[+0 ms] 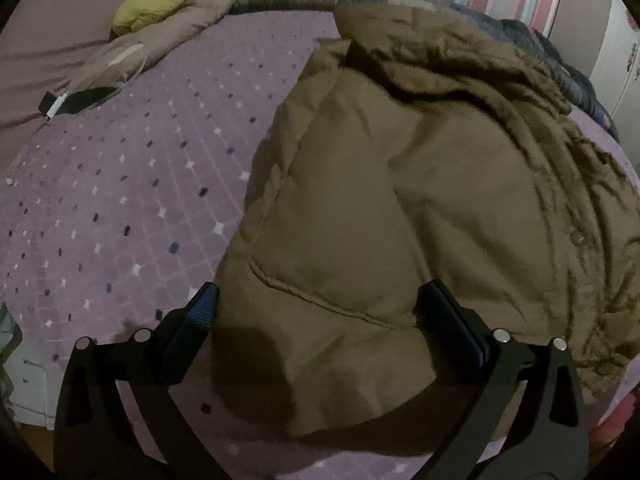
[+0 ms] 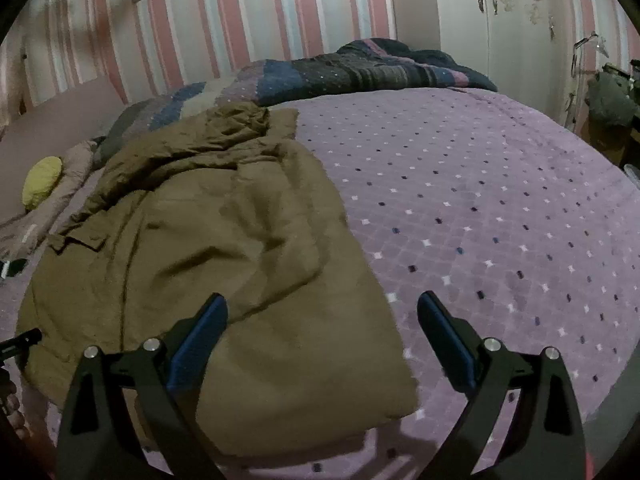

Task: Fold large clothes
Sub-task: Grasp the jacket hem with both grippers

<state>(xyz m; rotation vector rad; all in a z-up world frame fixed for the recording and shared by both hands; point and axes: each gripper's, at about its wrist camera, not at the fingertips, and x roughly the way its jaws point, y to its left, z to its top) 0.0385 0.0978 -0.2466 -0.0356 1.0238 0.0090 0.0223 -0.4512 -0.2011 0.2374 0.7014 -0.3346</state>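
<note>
On the purple diamond-patterned bedspread (image 2: 500, 208) lies one olive-brown padded coat (image 2: 224, 264), its hood bunched at the far end toward the striped wall (image 2: 256, 32) and its hem nearest the cameras. Two grippers hover over that near hem. One, the left gripper (image 1: 318, 320), has its fingers spread wide with nothing between them, above the coat's left corner. The other, the right gripper (image 2: 322, 324), is likewise spread and empty, above the right corner where coat meets bedspread. One dark patchwork quilt (image 2: 360, 68) is heaped along the far side, and one yellow cushion (image 1: 150, 2) rests on one beige pillow (image 1: 160, 36).
</note>
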